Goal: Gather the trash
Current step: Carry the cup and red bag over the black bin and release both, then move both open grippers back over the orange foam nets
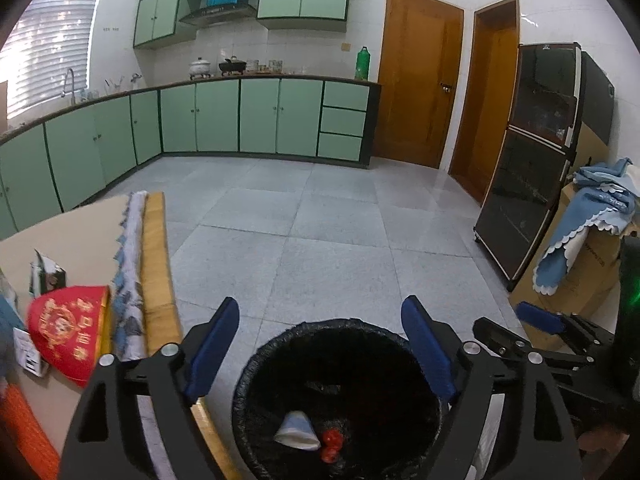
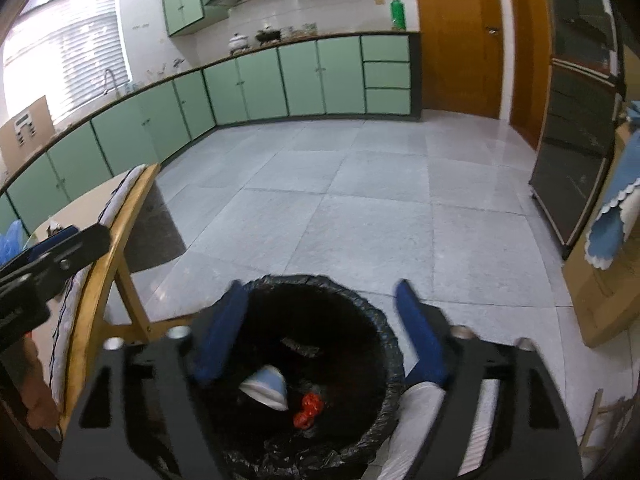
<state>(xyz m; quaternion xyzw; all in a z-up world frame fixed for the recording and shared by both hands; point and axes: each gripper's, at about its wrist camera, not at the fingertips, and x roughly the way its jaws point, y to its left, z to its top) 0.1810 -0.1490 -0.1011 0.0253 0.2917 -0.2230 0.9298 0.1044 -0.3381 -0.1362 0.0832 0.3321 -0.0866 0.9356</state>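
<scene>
Two tongs hovering released over the black-lined bin (image 1: 248, 368): left tongs (image 1: 320, 348) and right tongs (image 2: 320, 328) both gaping wide, gripping nothing. Lying below and between the blue pads, inside the bin: paper cup (image 1: 298, 436), red wrapper (image 2: 307, 410).

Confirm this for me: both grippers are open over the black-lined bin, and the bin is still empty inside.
Not quite. Both the left gripper and the right gripper are open over the black-lined bin, but the bin is not empty: a pale blue paper cup and a crumpled red wrapper lie at its bottom. Both wrist views show them.
</scene>
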